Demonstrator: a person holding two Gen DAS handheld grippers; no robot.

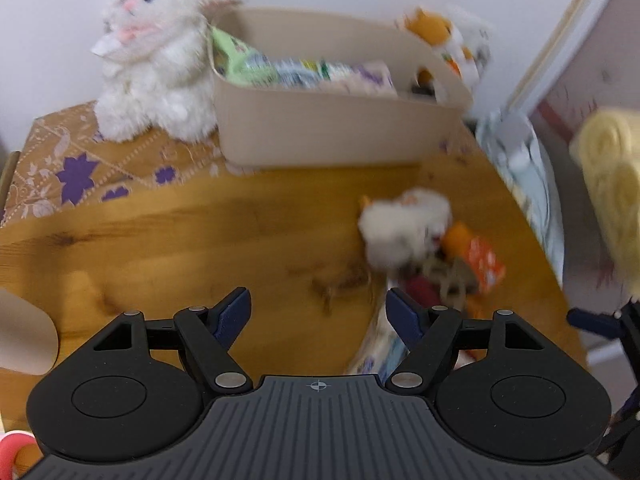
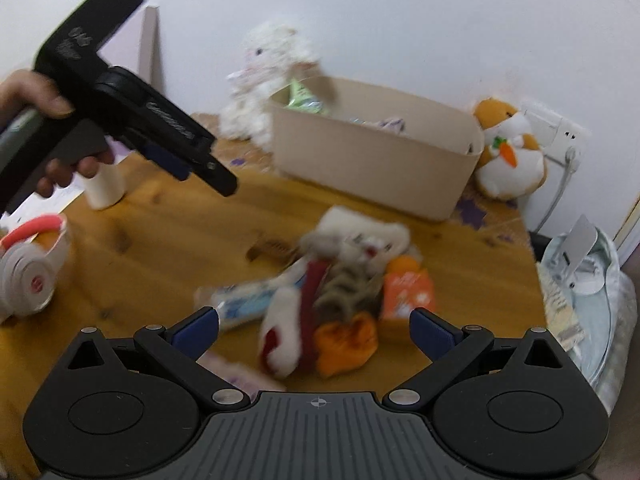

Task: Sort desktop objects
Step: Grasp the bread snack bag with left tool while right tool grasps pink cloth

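Right wrist view: both grippers' jaws released; lower the right gripper [image 2: 314, 326] squarely over one item in the blurred, jumbled toy pile [image 2: 340, 280], then carry it to the beige plastic bin [image 2: 376, 164].

A plain white wall [image 2: 400, 20] rises behind the wooden bench [image 1: 180, 240]. A patterned brown cloth [image 1: 72, 160] covers the bench's far left corner. A wall socket [image 2: 560, 128] sits past the far right corner.
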